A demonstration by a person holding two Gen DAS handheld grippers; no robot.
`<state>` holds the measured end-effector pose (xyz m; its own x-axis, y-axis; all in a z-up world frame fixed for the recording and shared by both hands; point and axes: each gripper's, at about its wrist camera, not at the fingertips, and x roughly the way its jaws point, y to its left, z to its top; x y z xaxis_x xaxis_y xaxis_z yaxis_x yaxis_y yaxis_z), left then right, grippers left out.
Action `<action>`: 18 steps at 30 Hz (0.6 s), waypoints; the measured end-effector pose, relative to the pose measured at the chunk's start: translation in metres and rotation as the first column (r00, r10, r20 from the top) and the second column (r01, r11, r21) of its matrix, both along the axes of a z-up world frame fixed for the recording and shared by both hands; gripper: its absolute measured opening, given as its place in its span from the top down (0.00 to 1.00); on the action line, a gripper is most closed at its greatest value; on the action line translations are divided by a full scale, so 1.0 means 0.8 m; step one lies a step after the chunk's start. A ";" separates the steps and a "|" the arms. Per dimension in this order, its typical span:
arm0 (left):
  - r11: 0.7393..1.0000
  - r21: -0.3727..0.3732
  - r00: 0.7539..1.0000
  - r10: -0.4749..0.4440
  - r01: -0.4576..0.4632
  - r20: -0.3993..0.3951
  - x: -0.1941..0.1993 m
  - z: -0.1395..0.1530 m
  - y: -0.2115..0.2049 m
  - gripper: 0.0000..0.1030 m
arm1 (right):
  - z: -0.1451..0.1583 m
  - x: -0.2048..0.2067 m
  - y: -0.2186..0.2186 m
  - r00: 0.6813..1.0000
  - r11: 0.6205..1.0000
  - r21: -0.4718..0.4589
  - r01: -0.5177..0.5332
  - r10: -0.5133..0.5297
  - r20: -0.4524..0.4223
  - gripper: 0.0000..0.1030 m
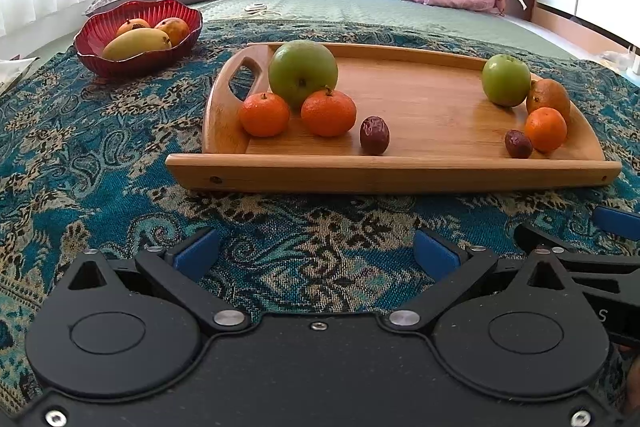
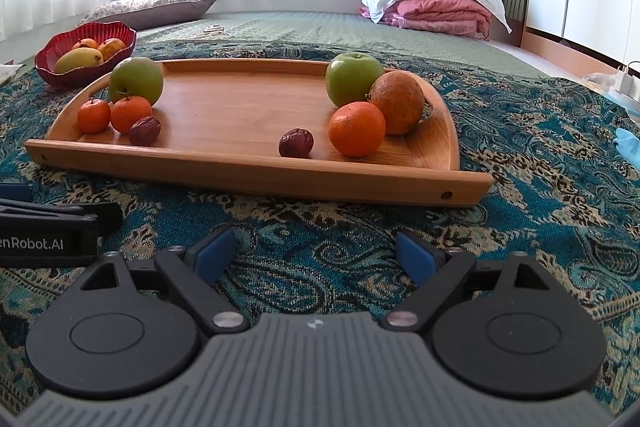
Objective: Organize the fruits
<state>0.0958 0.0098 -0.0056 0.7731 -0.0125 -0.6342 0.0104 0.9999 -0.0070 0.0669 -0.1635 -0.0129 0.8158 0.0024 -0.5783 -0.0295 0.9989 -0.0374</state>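
Spread over a bed, a blue patterned cloth (image 1: 100, 147) carries a wooden tray (image 1: 392, 171) where green apples, oranges and dates are gathered at both ends; mangoes lie in a red bowl (image 1: 138, 39) beyond. Jaws of left gripper (image 1: 316, 255) and right gripper (image 2: 314, 255) are held apart, empty

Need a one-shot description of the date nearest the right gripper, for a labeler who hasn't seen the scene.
Find the wooden tray on the patterned blue cloth. At its right end sits a fruit cluster: green apple, brownish orange, mandarin. The date lies just left of that mandarin, alone: small, wrinkled, dark red.
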 end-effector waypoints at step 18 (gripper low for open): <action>1.000 -0.003 1.000 -0.005 0.005 0.004 0.000 -0.002 0.001 0.00 | -0.001 -0.002 -0.001 1.000 1.000 0.001 0.001 -0.001 0.006 0.09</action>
